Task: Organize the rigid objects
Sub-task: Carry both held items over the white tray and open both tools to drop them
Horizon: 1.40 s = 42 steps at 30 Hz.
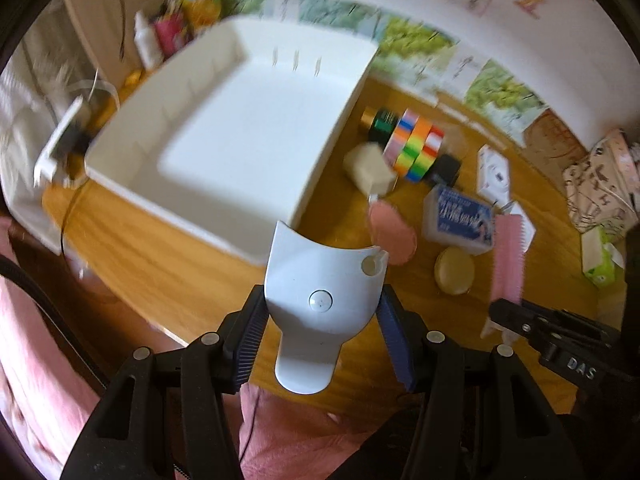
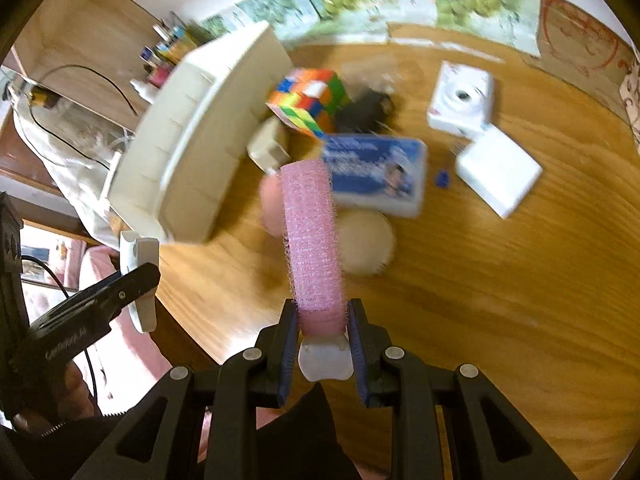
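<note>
My left gripper [image 1: 321, 308] is shut on a white curved plastic piece with a round button [image 1: 320, 276], held above the wooden table just before the white tray [image 1: 248, 120], whose floor is bare. My right gripper [image 2: 323, 312] is shut on the white clip end of a pink hair roller [image 2: 310, 232], which sticks out over the table's loose items. The left wrist view shows the roller [image 1: 509, 256] at the right, with the right gripper [image 1: 520, 316] below it. The right wrist view shows the white piece [image 2: 138, 256] in the left gripper [image 2: 120, 288] at the left edge.
Right of the tray [image 2: 188, 152] lie a colourful puzzle cube [image 2: 310, 98], a cream block [image 1: 370, 168], a blue-labelled box [image 2: 376, 172], a round beige compact [image 2: 366, 244], a pink puff [image 1: 392, 236], a white camera [image 2: 460, 100] and a flat white box [image 2: 498, 170].
</note>
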### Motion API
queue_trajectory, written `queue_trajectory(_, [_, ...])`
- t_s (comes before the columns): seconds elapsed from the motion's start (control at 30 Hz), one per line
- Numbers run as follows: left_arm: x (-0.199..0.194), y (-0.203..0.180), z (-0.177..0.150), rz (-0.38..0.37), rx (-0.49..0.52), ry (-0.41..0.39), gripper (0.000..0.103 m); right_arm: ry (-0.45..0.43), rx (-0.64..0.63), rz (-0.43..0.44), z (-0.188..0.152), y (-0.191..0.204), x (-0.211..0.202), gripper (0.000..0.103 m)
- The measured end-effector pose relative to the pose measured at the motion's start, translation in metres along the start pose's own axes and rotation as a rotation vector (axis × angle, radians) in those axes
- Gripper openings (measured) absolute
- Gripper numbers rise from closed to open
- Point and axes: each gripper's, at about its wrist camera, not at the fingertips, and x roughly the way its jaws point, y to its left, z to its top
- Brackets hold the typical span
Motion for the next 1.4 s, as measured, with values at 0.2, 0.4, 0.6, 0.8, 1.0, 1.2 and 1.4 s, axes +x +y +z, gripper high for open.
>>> queue_trajectory(0.2, [-0.023, 0.016, 0.029, -0.049, 0.095, -0.122, 0.058, -0.096, 0.047, 0.077, 0.020, 0.034, 0.001, 0.024])
queue_trajectory(0.4, [-0.045, 0.041, 0.052, -0.089, 0.187, -0.262, 0.058, -0.188, 0.073, 0.144, 0.036, 0.067, 0.003, 0.024])
queue_trajectory(0.6, [-0.049, 0.065, 0.070, -0.133, 0.257, -0.369, 0.058, -0.250, 0.099, 0.206, 0.048, 0.092, 0.012, 0.024])
queue_trajectory(0.8, [-0.048, 0.094, 0.086, -0.161, 0.292, -0.444, 0.059, -0.301, 0.125, 0.275, 0.061, 0.118, 0.027, 0.024])
queue_trajectory(1.0, [-0.038, 0.121, 0.105, -0.148, 0.316, -0.455, 0.059, -0.343, 0.152, 0.311, 0.071, 0.141, 0.042, 0.024])
queue_trajectory(1.2, [-0.027, 0.144, 0.121, -0.123, 0.341, -0.434, 0.059, -0.349, 0.177, 0.338, 0.076, 0.160, 0.060, 0.025])
queue_trajectory(1.4, [-0.017, 0.163, 0.132, -0.118, 0.343, -0.400, 0.059, -0.337, 0.201, 0.344, 0.081, 0.176, 0.079, 0.025])
